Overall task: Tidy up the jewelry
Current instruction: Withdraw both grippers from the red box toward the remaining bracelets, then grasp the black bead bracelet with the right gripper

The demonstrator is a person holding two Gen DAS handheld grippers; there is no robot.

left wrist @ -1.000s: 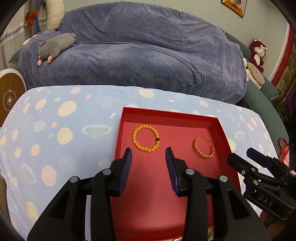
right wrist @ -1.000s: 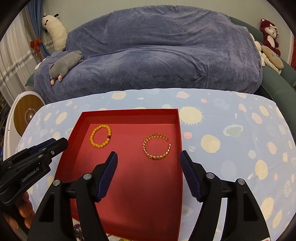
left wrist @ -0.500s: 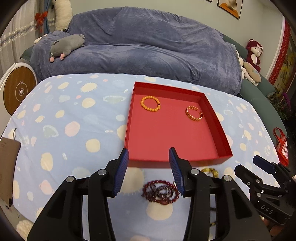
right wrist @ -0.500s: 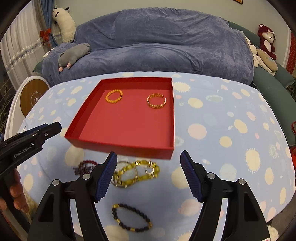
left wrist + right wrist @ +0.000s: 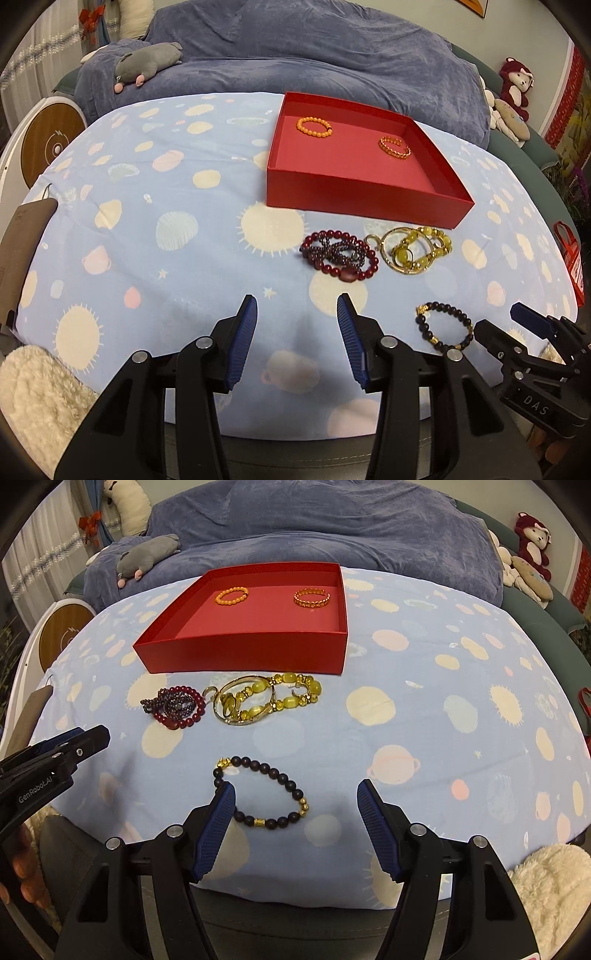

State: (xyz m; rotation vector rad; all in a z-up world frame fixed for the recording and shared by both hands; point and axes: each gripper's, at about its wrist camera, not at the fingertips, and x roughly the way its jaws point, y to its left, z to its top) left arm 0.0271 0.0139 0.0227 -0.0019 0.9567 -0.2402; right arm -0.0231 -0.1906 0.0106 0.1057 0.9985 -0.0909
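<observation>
We count five lots of jewelry. Two lie inside the red tray (image 5: 240, 653): an orange bead bracelet (image 5: 232, 595) at its far left and a gold chain bangle (image 5: 312, 597) at its far right, well apart. Three lie on the surface (image 5: 424, 709), which is covered by a pale blue cloth printed with suns and planets. Just in front of the tray's near wall sits a dark red bead bracelet (image 5: 175, 707), tangled in loops, touching a yellow-and-gold cluster (image 5: 266, 698) beside it; we cannot tell how many separate pieces that cluster holds. Nearer the edge lies a black bead bracelet with gold beads (image 5: 264, 794).

The right hand-held gripper (image 5: 295, 805) hangs over this black bracelet, its jaws closing but still wide, the bracelet between them with neither pad pressing on it. The left hand-held gripper (image 5: 295, 332) stands partly open over bare cloth, holding nothing.

We read "GenRobot.AI" on the left gripper's body in the right wrist view, and "DAS" on the right gripper's body in the left wrist view.

Behind the surface a blue-covered sofa (image 5: 332, 528) carries one grey plush toy (image 5: 146, 557) and one red plush toy (image 5: 532, 542).
</observation>
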